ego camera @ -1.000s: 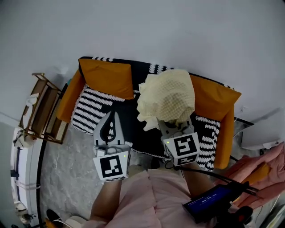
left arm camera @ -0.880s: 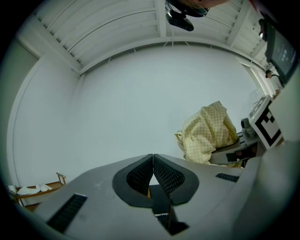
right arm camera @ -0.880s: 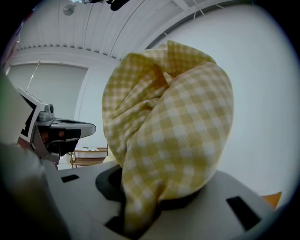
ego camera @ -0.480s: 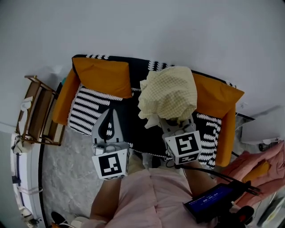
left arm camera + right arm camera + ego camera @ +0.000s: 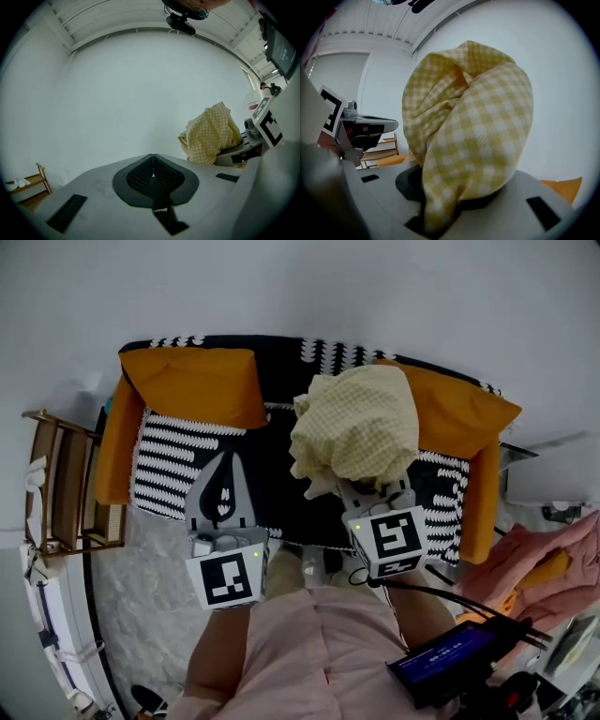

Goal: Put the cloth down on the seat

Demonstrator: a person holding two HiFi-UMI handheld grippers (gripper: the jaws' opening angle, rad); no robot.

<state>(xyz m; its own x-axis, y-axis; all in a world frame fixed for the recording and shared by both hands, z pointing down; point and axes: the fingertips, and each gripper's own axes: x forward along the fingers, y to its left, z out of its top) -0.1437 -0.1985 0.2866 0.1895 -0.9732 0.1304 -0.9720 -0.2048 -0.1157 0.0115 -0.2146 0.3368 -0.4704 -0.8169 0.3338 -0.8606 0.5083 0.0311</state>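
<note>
A bunched yellow checked cloth [image 5: 358,432] hangs in the air above the sofa's black-and-white striped seat [image 5: 167,463]. My right gripper [image 5: 349,486] is shut on its lower end, and in the right gripper view the cloth [image 5: 473,126] fills the middle and hides the jaws of the right gripper [image 5: 440,206]. My left gripper [image 5: 225,460] is shut with nothing in it, to the left of the cloth and over the seat's front part. In the left gripper view the left gripper [image 5: 153,161] points at a bare wall, with the cloth [image 5: 211,133] off to the right.
Orange cushions [image 5: 192,385] [image 5: 459,413] lean on the sofa's back, and orange arms flank the seat. A wooden rack [image 5: 61,484] stands to the left on the grey floor. Pink fabric [image 5: 539,568] and a device with a blue screen [image 5: 448,667] are at the lower right.
The sofa has spread wider and shifted left in the head view. Both grippers sit slightly lower in the frame. The right one still holds the cloth and the left stays shut.
</note>
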